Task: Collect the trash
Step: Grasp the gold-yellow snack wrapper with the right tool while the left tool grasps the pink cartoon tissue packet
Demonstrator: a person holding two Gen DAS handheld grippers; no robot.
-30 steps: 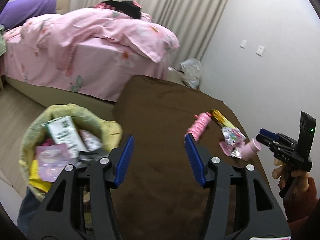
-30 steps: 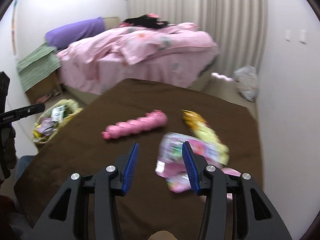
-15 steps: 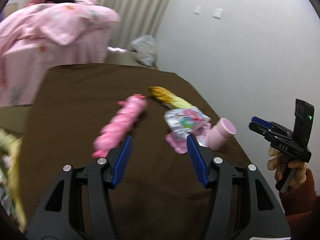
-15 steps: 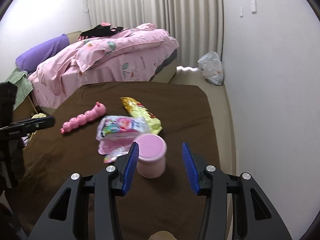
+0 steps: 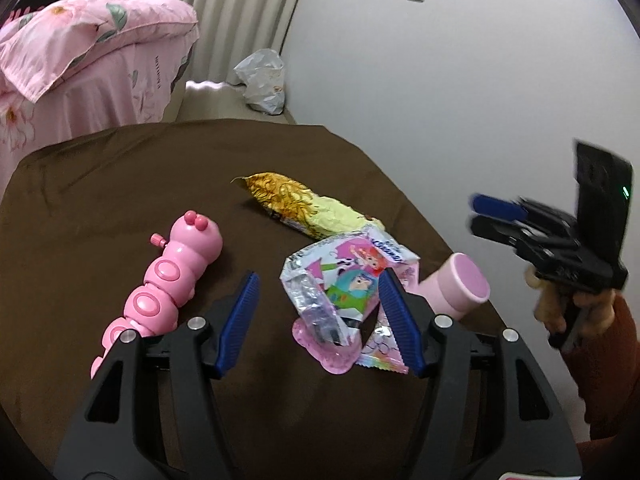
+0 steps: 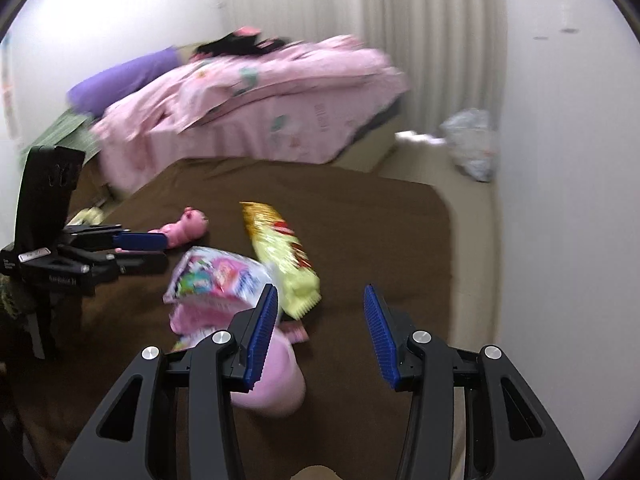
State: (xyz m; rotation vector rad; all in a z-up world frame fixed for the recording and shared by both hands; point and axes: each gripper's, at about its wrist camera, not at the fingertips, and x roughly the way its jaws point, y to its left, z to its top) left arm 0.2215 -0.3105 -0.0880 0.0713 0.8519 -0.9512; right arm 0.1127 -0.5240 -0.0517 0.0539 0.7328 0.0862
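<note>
On the brown table (image 5: 120, 184) lie a pink cartoon wrapper (image 5: 344, 280), a yellow snack bag (image 5: 304, 208), a pink cup (image 5: 460, 286) on its side and a pink caterpillar toy (image 5: 168, 276). My left gripper (image 5: 316, 316) is open and empty, its jaws on either side of the cartoon wrapper's near end. My right gripper (image 6: 320, 328) is open and empty, just above the pink cup (image 6: 276, 380). The wrapper (image 6: 216, 280) and snack bag (image 6: 280, 256) lie ahead of it. The right gripper also shows at the right of the left wrist view (image 5: 496, 216).
A bed with pink bedding (image 5: 80, 60) stands behind the table. A white plastic bag (image 5: 262, 80) sits on the floor by the wall. The white wall (image 5: 440, 100) runs close along the table's right side.
The left gripper has swung right from the trash bag and closed in on the cartoon wrapper. The right gripper has shifted so the cup now lies under its left finger.
</note>
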